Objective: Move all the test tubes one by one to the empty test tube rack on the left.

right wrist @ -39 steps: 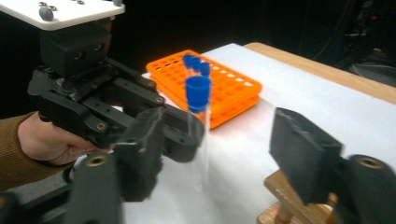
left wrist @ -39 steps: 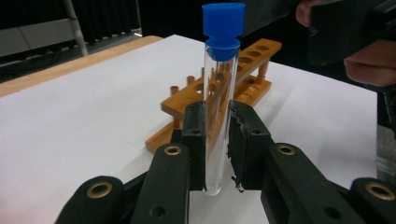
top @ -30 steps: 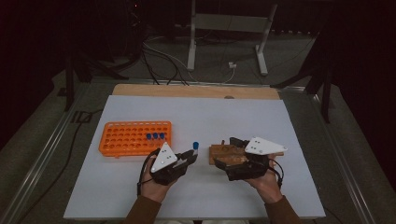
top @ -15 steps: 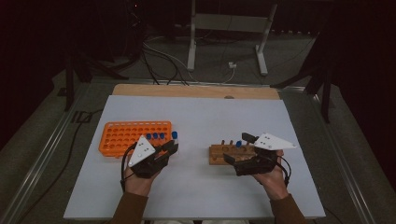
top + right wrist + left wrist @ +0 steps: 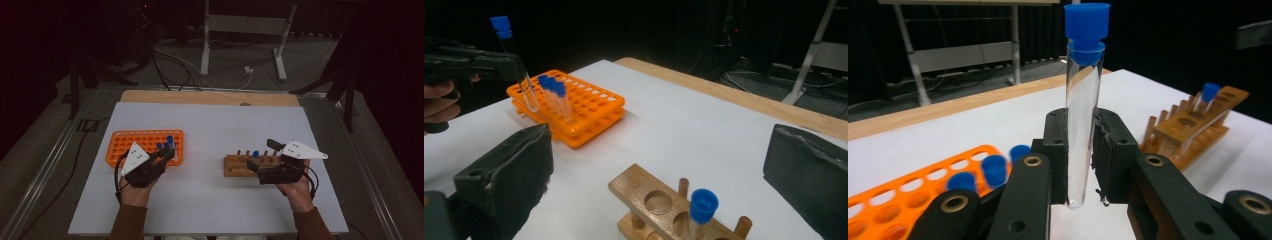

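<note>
A: What does the high view show?
B: An orange rack (image 5: 145, 146) with blue-capped tubes at its right end, and a wooden rack (image 5: 250, 164) with one capped tube, well apart on the white surface (image 5: 210, 130).

A: And the left gripper view?
B: The left gripper (image 5: 1081, 150) has its jaws clamped on an upright clear tube (image 5: 1083, 115) with a blue cap, above the surface beside the orange rack.

A: The right gripper view?
B: The right gripper (image 5: 664, 165) has its jaws spread wide, empty, over the wooden rack; they have just been opening.
</note>
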`<action>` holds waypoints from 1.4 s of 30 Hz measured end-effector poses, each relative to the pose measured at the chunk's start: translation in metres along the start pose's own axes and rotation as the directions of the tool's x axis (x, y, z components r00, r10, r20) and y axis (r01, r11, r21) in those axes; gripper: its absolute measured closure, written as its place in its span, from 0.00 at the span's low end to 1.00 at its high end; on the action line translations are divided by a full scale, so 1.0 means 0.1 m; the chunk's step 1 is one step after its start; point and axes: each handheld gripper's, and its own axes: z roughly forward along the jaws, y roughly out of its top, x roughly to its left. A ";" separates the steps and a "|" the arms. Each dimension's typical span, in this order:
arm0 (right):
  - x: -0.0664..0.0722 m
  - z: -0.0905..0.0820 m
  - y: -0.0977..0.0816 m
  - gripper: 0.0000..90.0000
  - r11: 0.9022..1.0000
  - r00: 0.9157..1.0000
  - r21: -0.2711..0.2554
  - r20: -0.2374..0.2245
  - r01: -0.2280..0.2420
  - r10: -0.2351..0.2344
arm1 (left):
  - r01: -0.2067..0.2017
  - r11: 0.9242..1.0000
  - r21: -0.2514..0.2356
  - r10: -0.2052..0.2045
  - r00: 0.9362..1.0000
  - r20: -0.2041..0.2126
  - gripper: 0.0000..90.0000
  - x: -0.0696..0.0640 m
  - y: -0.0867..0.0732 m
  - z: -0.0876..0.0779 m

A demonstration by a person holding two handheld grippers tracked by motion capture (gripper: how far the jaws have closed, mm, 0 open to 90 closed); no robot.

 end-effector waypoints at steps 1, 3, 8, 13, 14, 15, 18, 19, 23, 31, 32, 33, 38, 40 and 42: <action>-0.01 0.00 0.00 0.00 1.000 1.000 -0.002 0.002 -0.002 0.002 | -0.001 1.000 0.000 0.001 1.000 -0.004 0.87 0.01 0.00 -0.01; -0.01 -0.01 0.00 0.00 1.000 1.000 -0.003 0.006 -0.004 0.004 | 0.001 1.000 0.002 -0.001 1.000 -0.012 0.87 0.03 -0.01 -0.01; -0.02 -0.03 0.00 0.00 1.000 1.000 -0.008 0.010 -0.005 0.005 | 0.003 1.000 0.005 -0.003 0.999 -0.033 0.87 0.08 -0.03 -0.04; -0.03 -0.03 0.00 0.00 1.000 1.000 -0.008 0.010 -0.007 0.007 | 0.010 1.000 -0.001 -0.010 0.999 -0.053 0.87 0.13 -0.04 -0.07; -0.03 -0.03 0.00 0.00 1.000 1.000 -0.009 0.010 -0.008 0.008 | 0.012 1.000 -0.002 -0.012 0.998 -0.056 0.87 0.13 -0.04 -0.08; -0.03 -0.03 0.00 0.00 1.000 1.000 -0.010 0.011 -0.007 0.007 | 0.013 1.000 -0.001 -0.013 0.998 -0.061 0.87 0.15 -0.04 -0.08; -0.04 -0.04 0.01 0.00 1.000 1.000 -0.013 0.013 -0.012 0.012 | 0.015 1.000 -0.002 -0.015 0.997 -0.072 0.87 0.17 -0.06 -0.09; -0.05 -0.05 0.01 0.00 1.000 1.000 -0.013 0.014 -0.012 0.012 | 0.015 1.000 -0.002 -0.015 0.997 -0.074 0.87 0.17 -0.06 -0.10; -0.06 -0.05 0.00 0.00 1.000 1.000 -0.014 0.017 -0.013 0.013 | 0.016 1.000 -0.002 -0.016 0.996 -0.083 0.87 0.20 -0.06 -0.11; -0.06 -0.06 0.00 0.00 1.000 1.000 -0.015 0.017 -0.015 0.016 | 0.019 1.000 0.003 -0.019 0.994 -0.107 0.87 0.23 -0.08 -0.13; -0.06 -0.06 0.00 0.00 1.000 1.000 -0.016 0.016 -0.016 0.017 | 0.020 1.000 0.002 -0.019 0.994 -0.109 0.87 0.24 -0.08 -0.13; -0.06 -0.06 0.00 0.00 1.000 1.000 -0.016 0.016 -0.016 0.016 | 0.021 1.000 0.002 -0.021 0.993 -0.115 0.87 0.24 -0.08 -0.13; -0.06 -0.06 0.01 0.00 1.000 1.000 -0.018 0.015 -0.016 0.016 | 0.028 1.000 0.003 -0.028 0.991 -0.134 0.87 0.26 -0.12 -0.13; -0.06 -0.06 0.01 0.00 1.000 1.000 -0.019 0.015 -0.016 0.016 | 0.031 1.000 0.003 -0.030 0.990 -0.140 0.87 0.28 -0.13 -0.13; -0.06 -0.06 0.01 0.00 1.000 1.000 -0.020 0.015 -0.016 0.017 | 0.035 0.999 0.003 -0.034 0.989 -0.145 0.87 0.29 -0.14 -0.13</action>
